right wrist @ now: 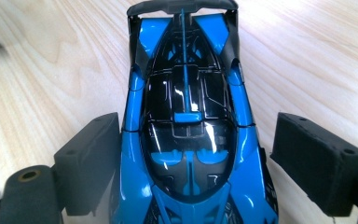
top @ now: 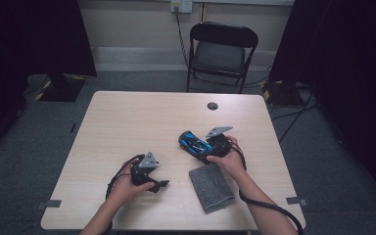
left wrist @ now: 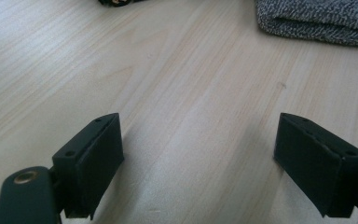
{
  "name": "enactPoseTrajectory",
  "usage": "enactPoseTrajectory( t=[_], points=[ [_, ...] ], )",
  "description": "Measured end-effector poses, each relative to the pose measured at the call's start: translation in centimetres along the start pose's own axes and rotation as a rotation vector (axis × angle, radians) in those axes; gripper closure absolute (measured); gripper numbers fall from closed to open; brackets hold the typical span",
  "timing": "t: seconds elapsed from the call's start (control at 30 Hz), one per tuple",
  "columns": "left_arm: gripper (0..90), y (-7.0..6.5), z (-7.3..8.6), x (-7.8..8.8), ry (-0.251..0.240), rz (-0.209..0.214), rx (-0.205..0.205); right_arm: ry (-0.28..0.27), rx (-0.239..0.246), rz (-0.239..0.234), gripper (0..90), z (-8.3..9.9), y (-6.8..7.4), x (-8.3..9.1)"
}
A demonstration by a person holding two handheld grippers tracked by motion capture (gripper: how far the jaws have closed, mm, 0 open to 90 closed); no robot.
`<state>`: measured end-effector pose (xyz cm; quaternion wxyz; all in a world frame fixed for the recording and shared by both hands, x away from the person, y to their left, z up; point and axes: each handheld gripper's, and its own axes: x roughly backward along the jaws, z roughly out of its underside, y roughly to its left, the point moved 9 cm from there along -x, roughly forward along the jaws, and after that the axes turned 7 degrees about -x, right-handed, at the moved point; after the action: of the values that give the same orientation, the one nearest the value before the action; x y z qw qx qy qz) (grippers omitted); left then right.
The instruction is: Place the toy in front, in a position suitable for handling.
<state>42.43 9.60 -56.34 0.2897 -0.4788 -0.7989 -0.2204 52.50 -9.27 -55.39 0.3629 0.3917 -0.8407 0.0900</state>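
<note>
Right claw [top: 209,148] straddles the blue toy car [right wrist: 186,135] on the bench [top: 142,117], right of centre; its jaws stand apart, the left pad about touching, the right one clear. For a sound grip, centre the car between the pads, then squeeze evenly. Left claw [left wrist: 200,154] rests open and empty near the grey cloth [top: 211,187].

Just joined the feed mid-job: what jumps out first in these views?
The glossy blue and black toy race car stands out first, sitting on the pale wooden table between the open jaws of the right hand-held gripper, with a gap showing at the right pad. Beside it, nearer the person, lies a folded grey speckled cloth. The left hand-held gripper is open over bare wood.
</note>
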Motion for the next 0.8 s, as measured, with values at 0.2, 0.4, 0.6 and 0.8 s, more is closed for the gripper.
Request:
enactPoseTrajectory(
  t=[0.2,0.4,0.6,0.8],
  points=[
    [14.9,0.01,-0.01,-0.02,0.001,0.000,0.000,-0.001,-0.005,-0.005,15.1,0.79,-0.18,0.78],
    [14.9,0.01,-0.02,-0.03,0.001,-0.001,0.001,0.005,0.000,-0.023,19.4,0.60,0.00,0.51],
    [14.9,0.01,-0.02,-0.03,0.001,-0.001,0.001,-0.004,0.012,-0.017,20.4,0.19,0.16,0.19],
    [14.9,0.01,-0.02,-0.03,0.001,-0.001,0.001,-0.002,0.004,-0.016,19.5,0.17,0.14,0.26]
  ],
)
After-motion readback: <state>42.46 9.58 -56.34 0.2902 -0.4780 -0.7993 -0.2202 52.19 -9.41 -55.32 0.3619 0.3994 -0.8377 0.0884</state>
